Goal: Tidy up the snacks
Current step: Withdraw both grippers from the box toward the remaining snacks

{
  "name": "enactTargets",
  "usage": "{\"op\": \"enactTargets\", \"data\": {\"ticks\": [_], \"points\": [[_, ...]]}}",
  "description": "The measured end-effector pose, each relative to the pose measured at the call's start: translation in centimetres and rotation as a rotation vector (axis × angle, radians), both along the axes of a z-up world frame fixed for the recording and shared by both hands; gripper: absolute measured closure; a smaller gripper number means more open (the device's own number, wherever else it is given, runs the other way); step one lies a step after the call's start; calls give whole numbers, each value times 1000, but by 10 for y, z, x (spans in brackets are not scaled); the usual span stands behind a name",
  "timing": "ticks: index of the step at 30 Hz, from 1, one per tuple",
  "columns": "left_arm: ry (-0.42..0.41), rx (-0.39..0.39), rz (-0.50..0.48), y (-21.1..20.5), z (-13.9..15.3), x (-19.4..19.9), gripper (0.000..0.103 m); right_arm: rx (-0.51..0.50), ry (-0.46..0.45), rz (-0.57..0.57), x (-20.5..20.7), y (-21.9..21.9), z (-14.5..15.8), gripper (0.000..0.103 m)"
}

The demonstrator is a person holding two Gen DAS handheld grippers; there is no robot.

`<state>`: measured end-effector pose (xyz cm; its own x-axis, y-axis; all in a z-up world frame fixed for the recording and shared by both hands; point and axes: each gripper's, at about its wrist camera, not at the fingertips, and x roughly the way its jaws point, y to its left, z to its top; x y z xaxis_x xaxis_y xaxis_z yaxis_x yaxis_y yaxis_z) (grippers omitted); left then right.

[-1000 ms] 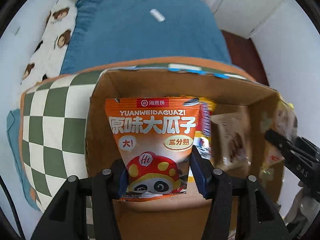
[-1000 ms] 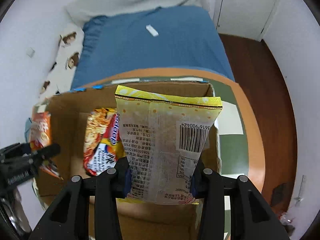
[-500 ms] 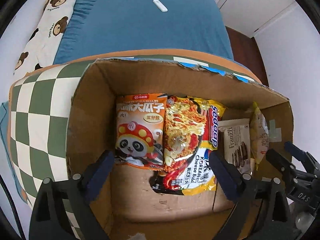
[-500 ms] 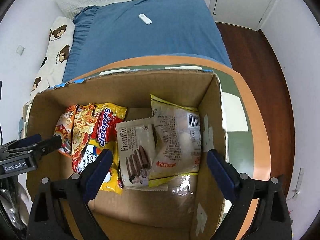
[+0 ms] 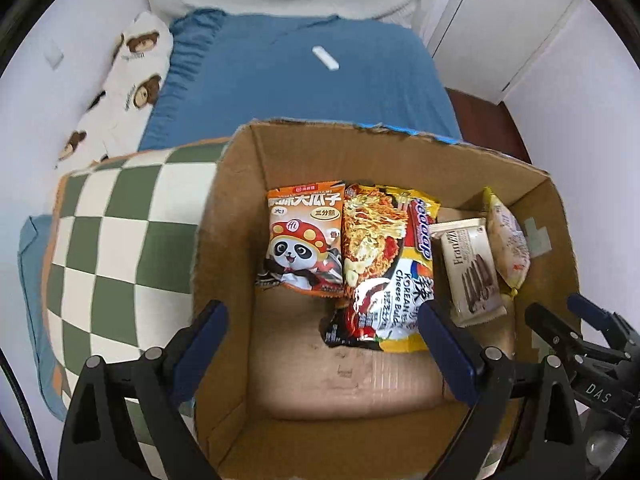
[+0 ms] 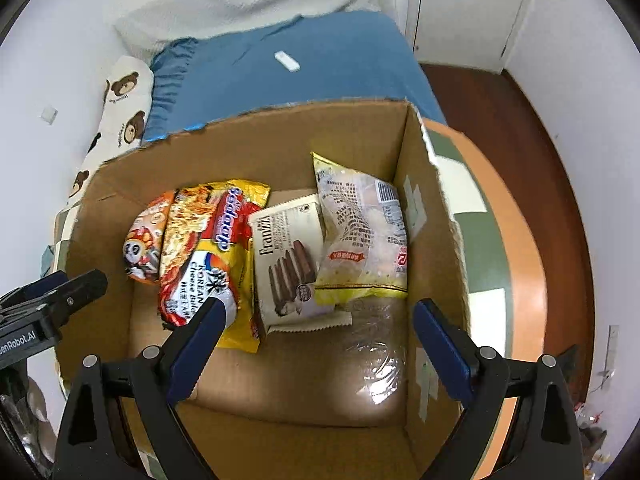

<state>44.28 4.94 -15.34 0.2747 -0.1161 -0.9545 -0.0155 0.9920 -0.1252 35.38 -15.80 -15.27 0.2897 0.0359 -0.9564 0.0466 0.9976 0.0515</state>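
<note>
An open cardboard box [image 5: 320, 148] [image 6: 416, 184] holds several snack packets lying side by side. From left to right they are an orange panda seed packet [image 5: 304, 236] [image 6: 142, 240], a Sedaap noodle packet [image 5: 384, 264] [image 6: 204, 248], a beige Franzzi biscuit packet [image 5: 470, 268] [image 6: 286, 264] and a yellow bread packet [image 5: 508, 240] [image 6: 360, 236]. My left gripper [image 5: 320, 316] hangs open above the box's left half with nothing between its fingers. My right gripper [image 6: 320, 312] hangs open and bare above the right half. Each gripper also shows at the edge of the other's view.
The box stands on a round table under a green-and-white checked cloth [image 5: 120, 240] with an orange rim [image 6: 524, 240]. Behind it is a bed with a blue sheet [image 5: 300, 88], a small white object [image 5: 325, 57] and a bear-print pillow [image 5: 132, 64]. Wooden floor [image 6: 520, 120] lies to the right.
Both grippers went from shut to open. The orange seed packet and the yellow bread packet left their jaws and now lie in the box. Both grippers have drawn back from the packets.
</note>
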Motion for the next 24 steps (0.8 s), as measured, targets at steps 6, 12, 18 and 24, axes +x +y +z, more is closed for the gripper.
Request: {"op": "enactTargets", "data": {"ticks": [6,12,18,24], "points": [[-101,15,-10,2,28,-38,6,-29,-108,17,-35,10,38,6],[-198,29,-12,3,55,-80,6,-35,-202,33,-78,17,74,6],[-256,19,-24,1,80,-117,6,-43,-275,59,-119,27,103,6],[-300,3,-32,-1,102,-150,6,0,-332,47,-158,30,126,6]]}}
